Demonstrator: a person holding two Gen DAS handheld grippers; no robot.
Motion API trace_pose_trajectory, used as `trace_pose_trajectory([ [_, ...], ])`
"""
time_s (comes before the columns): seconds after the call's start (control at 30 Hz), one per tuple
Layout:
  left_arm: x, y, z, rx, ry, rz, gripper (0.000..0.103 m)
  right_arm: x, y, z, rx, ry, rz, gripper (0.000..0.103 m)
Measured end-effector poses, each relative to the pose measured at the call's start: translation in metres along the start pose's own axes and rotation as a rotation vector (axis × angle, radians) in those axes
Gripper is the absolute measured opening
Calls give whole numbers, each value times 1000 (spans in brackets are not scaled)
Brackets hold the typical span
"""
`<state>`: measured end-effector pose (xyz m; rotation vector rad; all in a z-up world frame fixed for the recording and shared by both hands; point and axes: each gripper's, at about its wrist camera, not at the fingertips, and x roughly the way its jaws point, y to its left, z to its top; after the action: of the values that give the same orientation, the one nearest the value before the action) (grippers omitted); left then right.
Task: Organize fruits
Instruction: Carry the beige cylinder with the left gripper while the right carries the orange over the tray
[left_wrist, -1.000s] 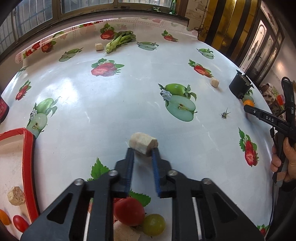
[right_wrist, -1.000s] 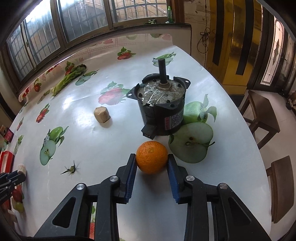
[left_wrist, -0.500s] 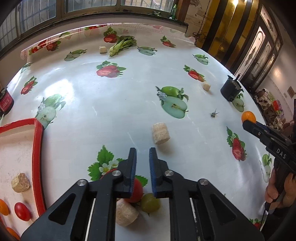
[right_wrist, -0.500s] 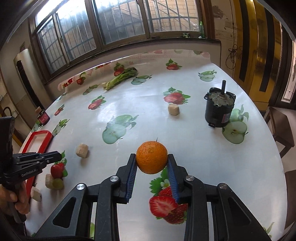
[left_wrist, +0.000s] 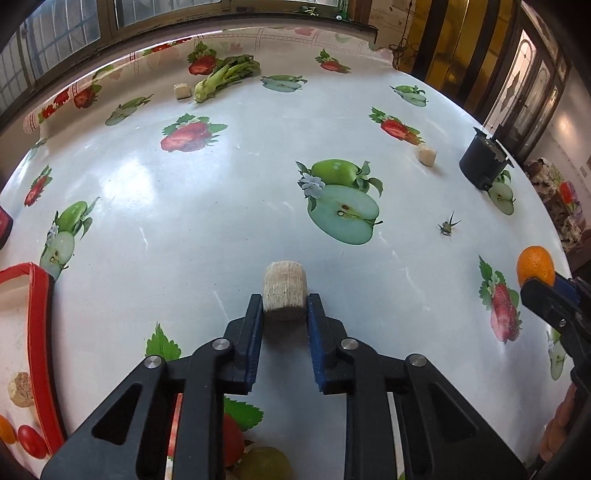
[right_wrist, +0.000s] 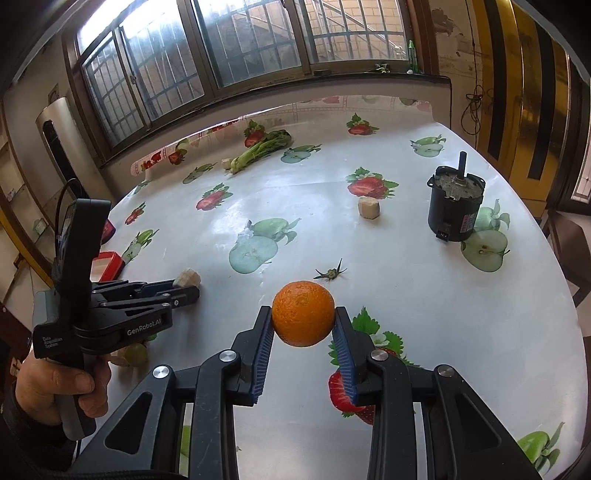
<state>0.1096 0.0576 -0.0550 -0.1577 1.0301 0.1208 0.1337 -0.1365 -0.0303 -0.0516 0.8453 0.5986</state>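
An orange (right_wrist: 303, 313) was held clamped between the blue-padded fingers of the right gripper (right_wrist: 303, 325), raised clear of the fruit-print tablecloth (right_wrist: 369, 266); in the left wrist view the same orange (left_wrist: 535, 265) was seen at the far right edge, above the table. The left gripper (left_wrist: 284, 314) was set around a tan cork-like block (left_wrist: 284, 290), with both blue pads lying against the block's sides; whether the block was lifted or resting on the cloth could not be told. Beneath the left gripper, a red tomato (left_wrist: 232, 435) and a green grape (left_wrist: 264, 463) were partly hidden. A red-rimmed tray (left_wrist: 38, 332) was seen at the left edge, with a small tan piece (left_wrist: 20, 384) and small red and orange fruits lying in it. Farther off, a black motor (right_wrist: 456, 206) was stood upright at the right side of the table, with another tan block (right_wrist: 368, 208) near it, a green calyx (right_wrist: 330, 272) just beyond the orange, and a leafy green vegetable (right_wrist: 260, 149) laid near the far edge.
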Motion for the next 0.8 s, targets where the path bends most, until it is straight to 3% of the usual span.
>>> trace_pose_trajectory([
  [0.37,-58,36,-22,-47,-104,77,20,-3,36,1,-50,-5,52,33],
  [0.8,-120,101,-66,-152,-190,164,20,-2,126,2,-160,-1,167,33],
])
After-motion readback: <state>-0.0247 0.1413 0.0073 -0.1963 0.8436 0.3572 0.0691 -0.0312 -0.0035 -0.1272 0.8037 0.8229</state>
